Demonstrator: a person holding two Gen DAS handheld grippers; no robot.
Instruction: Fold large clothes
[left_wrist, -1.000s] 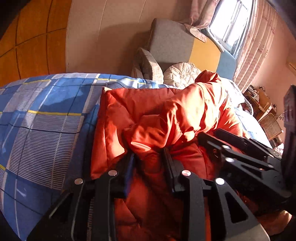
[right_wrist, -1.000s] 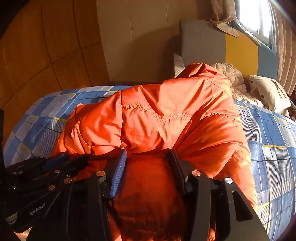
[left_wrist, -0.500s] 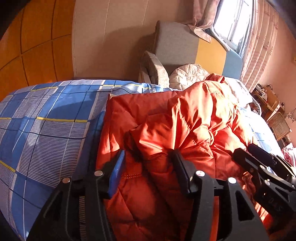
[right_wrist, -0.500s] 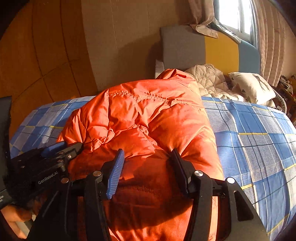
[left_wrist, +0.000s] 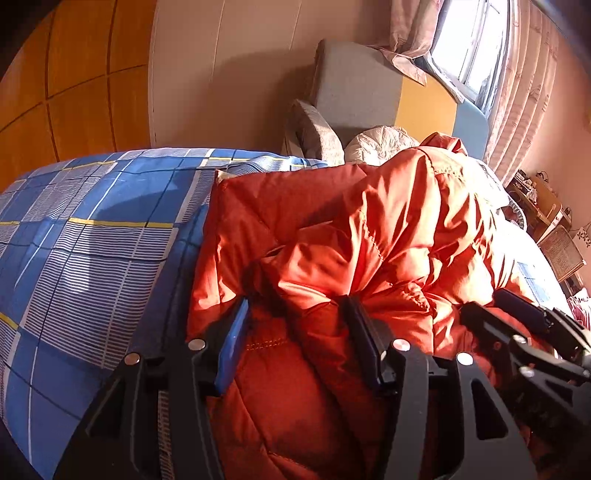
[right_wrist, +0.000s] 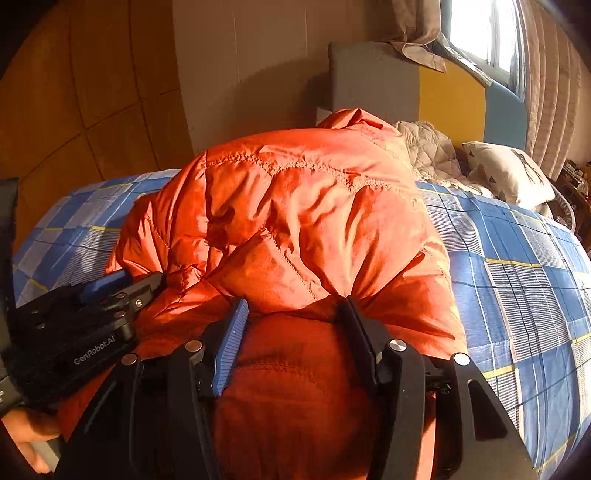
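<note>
A puffy orange quilted jacket (left_wrist: 369, 229) lies bunched on the blue plaid bed; it also fills the right wrist view (right_wrist: 295, 214). My left gripper (left_wrist: 295, 314) is open, its jaws wide apart over the jacket's near edge, with fabric lying between them. My right gripper (right_wrist: 291, 310) is open too, jaws spread over the near fold of the jacket. The right gripper shows at the right of the left wrist view (left_wrist: 524, 332). The left gripper shows at the left of the right wrist view (right_wrist: 110, 295). The two grippers sit close side by side.
The blue plaid bedspread (left_wrist: 92, 240) extends left and, in the right wrist view (right_wrist: 517, 258), right of the jacket. Pillows (right_wrist: 509, 173) and a beige quilt (left_wrist: 380, 144) lie at the headboard (left_wrist: 369, 92). Wooden wardrobe panels (left_wrist: 74, 92) stand behind. A window (left_wrist: 469, 48) is at top right.
Both grippers opened, letting go of the jacket fabric they pinched a second ago. The lifted fold has dropped onto the pile. Both grippers drew back slightly.
</note>
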